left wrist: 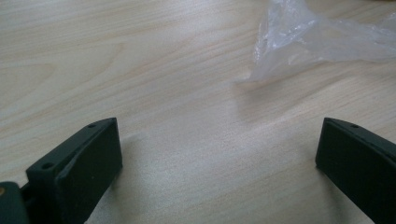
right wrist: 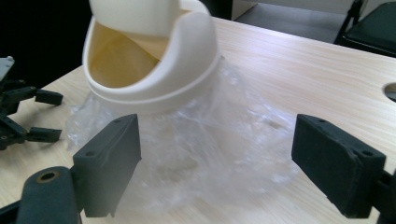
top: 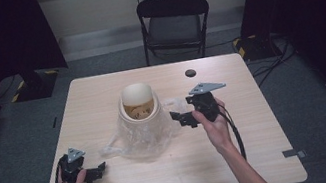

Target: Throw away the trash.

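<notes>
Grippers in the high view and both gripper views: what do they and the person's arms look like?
Both the left gripper and right gripper are black, each topped by a grey three-cornered plate and trailing a black cable. Their jaws are blocky black pads with small screw holes. The forearms are bare, no sleeves showing.

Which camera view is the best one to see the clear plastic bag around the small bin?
The right gripper view: the plastic bag lies close up, bunched around the base of the cream bin. The high view shows its whole spread, but small. The left gripper view catches just one crumpled corner.
</notes>
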A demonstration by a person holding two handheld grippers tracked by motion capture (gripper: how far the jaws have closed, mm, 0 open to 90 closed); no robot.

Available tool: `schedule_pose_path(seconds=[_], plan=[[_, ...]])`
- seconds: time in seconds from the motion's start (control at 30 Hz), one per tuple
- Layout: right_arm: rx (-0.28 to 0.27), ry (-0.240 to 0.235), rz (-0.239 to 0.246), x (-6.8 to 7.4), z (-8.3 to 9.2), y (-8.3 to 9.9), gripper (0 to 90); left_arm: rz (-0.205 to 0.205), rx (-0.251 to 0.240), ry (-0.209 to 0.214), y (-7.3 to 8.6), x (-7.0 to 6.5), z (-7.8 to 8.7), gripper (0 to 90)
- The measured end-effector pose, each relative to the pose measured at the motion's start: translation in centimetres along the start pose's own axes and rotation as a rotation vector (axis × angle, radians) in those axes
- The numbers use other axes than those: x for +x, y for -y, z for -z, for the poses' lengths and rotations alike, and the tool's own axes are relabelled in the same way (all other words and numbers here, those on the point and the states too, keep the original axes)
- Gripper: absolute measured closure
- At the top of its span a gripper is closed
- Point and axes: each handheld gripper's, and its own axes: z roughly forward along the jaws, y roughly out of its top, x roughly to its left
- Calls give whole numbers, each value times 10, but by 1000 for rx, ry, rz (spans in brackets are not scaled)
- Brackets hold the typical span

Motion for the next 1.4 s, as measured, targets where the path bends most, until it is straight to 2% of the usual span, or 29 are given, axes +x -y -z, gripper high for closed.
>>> schedule_pose_path(seconds=[0.03, 0.27, 0.4, 0.47, 0.5, 0.53, 0.73, 0.77, 0.8, 0.9, 0.93, 1.07, 1.17, 1.2, 1.37, 1.4], plan=[[-3, 13, -7, -6, 6, 3, 153, 0, 0, 0, 0, 0, 0, 0], [-1, 47, -17, -21, 23, 12, 160, 0, 0, 0, 0, 0, 0, 0], [38, 98, 14, -28, 30, 21, 176, 1, 0, 2, 0, 0, 0, 0], [38, 109, 5, -32, 34, 26, 179, 0, 0, 0, 0, 0, 0, 0], [48, 150, 16, -37, 37, 33, 179, 0, 0, 1, 0, 0, 0, 0], [48, 150, 16, -37, 37, 33, 179, 0, 0, 1, 0, 0, 0, 0], [73, 180, -30, -55, 47, 55, 179, 0, 0, -1, 0, 0, 0, 0], [72, 193, -55, -62, 51, 64, 179, 0, 0, -1, 0, 0, 0, 0], [72, 193, -55, -62, 51, 64, 179, 0, 0, 0, 0, 0, 0, 0], [87, 215, -87, -74, 59, 83, 178, 0, 0, 0, 0, 0, 0, 0], [87, 215, -87, -74, 59, 83, 178, 0, 0, -1, 0, 0, 0, 0], [110, 236, -115, -84, 67, 101, 178, 0, 0, -1, 0, 0, 0, 0], [130, 274, -149, -95, 75, 119, 178, 0, 0, 0, 0, 0, 0, 0], [130, 274, -149, -95, 75, 119, 178, 0, 0, 0, 0, 0, 0, 0], [163, 320, -185, -107, 80, 144, 177, 0, 0, 1, 0, 0, 0, 0], [163, 320, -185, -107, 80, 144, 177, 0, 0, 0, 0, 0, 0, 0]])
